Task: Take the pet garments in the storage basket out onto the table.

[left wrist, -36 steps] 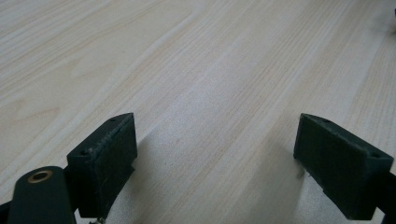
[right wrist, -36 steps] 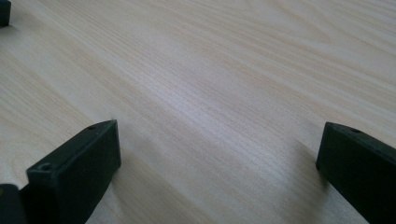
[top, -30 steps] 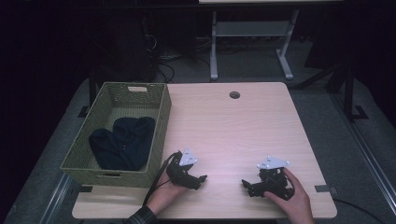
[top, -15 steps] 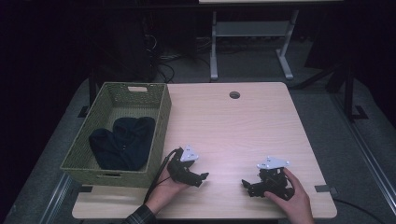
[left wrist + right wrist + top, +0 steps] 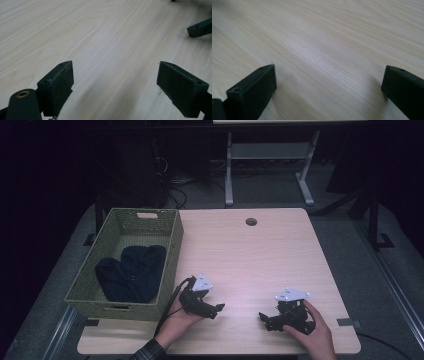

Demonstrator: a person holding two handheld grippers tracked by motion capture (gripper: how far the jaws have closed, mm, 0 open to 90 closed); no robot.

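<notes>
Both grippers idle on the table (image 5: 250, 255); dark garment (image 5: 131, 272) lies in the green basket (image 5: 172, 245).
Left gripper (image 5: 214, 309) and right gripper (image 5: 265, 319) stand wide apart in the jaws, holding nothing; judged pre-reach; next move calls for the left gripper entering the basket.

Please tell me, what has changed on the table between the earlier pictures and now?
Very little. The left gripper has slid slightly toward the person's edge of the table, still open and empty. The right gripper stayed in place, open with nothing between its jaws. The dark cloth in the green basket has not moved.
</notes>
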